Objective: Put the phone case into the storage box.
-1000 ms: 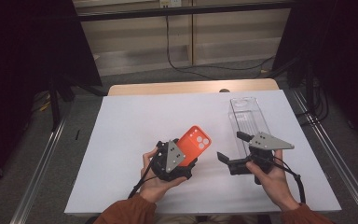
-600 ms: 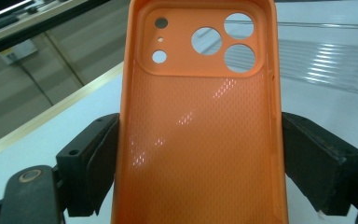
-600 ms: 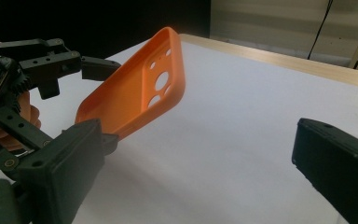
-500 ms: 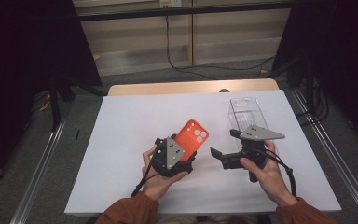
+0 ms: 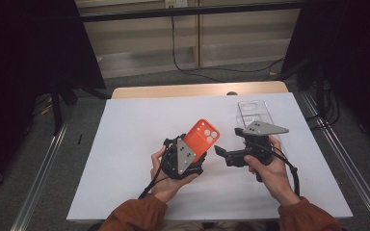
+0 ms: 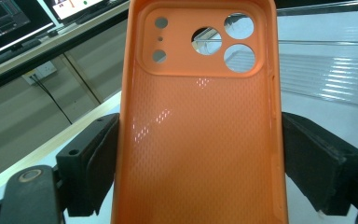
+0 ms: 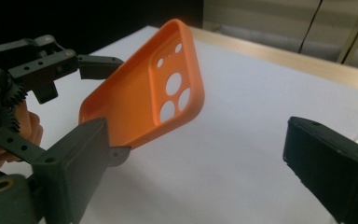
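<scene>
On the white table [image 5: 125, 144] we have a clear case [image 5: 254, 113] lying flat at the far right, untouched. Nearer us, the left tool [image 5: 185, 156] is clamped across the width of the orange phone case [image 5: 201, 137], held off the table, long axis tilting up and away — camera end farthest from the hand. Right tool [image 5: 221, 153] is released with nothing between its jaws, pointing left at the case's lower edge, just beside it. Versus earlier: the right tool has swung in toward the orange case, its jaws just narrowing slightly.
</scene>
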